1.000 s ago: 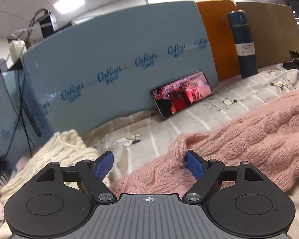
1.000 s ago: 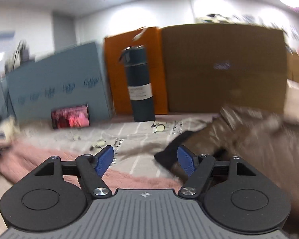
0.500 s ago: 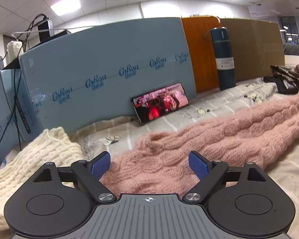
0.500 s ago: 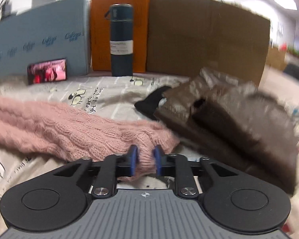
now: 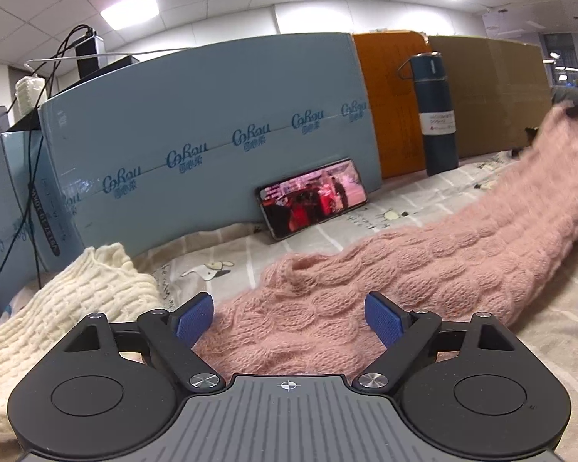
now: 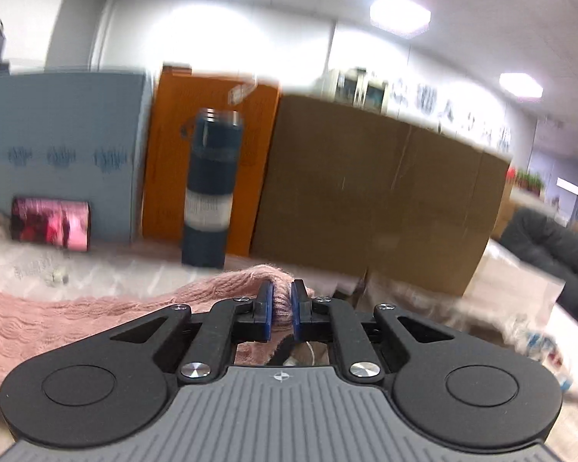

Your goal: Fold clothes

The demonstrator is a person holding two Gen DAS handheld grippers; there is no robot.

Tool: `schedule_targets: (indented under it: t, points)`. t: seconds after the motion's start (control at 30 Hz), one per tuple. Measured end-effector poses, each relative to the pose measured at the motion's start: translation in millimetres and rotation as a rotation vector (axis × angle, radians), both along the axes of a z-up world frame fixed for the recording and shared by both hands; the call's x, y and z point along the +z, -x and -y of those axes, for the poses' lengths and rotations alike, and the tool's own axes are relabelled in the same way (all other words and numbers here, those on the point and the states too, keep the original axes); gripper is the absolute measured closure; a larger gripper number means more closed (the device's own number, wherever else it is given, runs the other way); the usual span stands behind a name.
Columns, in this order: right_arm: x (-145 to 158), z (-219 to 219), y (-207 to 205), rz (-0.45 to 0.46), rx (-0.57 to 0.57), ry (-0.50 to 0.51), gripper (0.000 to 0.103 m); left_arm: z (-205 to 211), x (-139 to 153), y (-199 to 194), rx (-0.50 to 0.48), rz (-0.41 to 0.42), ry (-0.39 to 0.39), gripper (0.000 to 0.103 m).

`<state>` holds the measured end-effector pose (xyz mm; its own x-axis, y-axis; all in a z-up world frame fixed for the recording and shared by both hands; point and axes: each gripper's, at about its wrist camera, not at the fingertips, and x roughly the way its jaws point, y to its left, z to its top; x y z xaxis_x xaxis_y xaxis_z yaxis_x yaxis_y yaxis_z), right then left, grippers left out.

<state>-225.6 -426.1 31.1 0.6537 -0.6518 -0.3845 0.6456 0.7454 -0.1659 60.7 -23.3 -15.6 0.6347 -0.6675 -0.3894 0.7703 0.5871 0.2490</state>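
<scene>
Right gripper (image 6: pixel 280 310) pinches one end of the pink cable-knit sweater (image 5: pixel 385 273), lifting it at frame center, while left gripper (image 5: pixel 289 319), jaws spread, hovers over its lower-center end, likely to grasp next.

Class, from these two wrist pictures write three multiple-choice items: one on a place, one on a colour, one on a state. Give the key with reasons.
1. Where does the phone stand?
A. propped against the blue board
B. flat on the pink sweater
C. on top of the flask

2. What colour is the knit beside the left tool?
A. green
B. cream
C. black

3. The right tool is:
A. open, empty
B. shut on the pink sweater
C. shut on the flask

Key: A, the phone leans on the board; B, cream knit lies left; B, pink wool sits between shut pads.
</scene>
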Motion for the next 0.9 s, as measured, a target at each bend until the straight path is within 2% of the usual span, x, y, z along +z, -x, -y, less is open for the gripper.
schedule_targets:
  t: [0.1, 0.2, 0.4, 0.5, 0.6, 0.73, 0.83, 0.9]
  points:
    - [-21, 3, 4, -0.053, -0.004, -0.098, 0.094, 0, 0, 0, 0.003, -0.002, -0.003, 0.015]
    - [-29, -3, 16, -0.060, -0.021, -0.164, 0.094, 0, 0, 1, 0.000, 0.003, -0.003, 0.015]
    - [-25, 1, 34, 0.013, -0.041, -0.293, 0.094, 0, 0, 1, 0.003, 0.009, 0.000, 0.015]
    - [-18, -1, 35, 0.044, -0.049, -0.296, 0.094, 0, 0, 1, 0.003, 0.007, 0.001, 0.015]
    - [-14, 1, 34, 0.051, -0.053, -0.318, 0.094, -1, 0, 1, 0.002, 0.007, 0.004, 0.015]
    - [-28, 9, 31, 0.036, -0.069, -0.410, 0.091, -3, 2, 2, 0.004, 0.006, 0.021, 0.015]
    - [-39, 17, 37, 0.082, -0.093, -0.502, 0.084, -7, 5, 2, 0.008, 0.002, 0.046, 0.015]
    - [-39, 19, 49, 0.171, -0.106, -0.552, 0.054, -10, 7, 1, 0.011, -0.004, 0.065, 0.014]
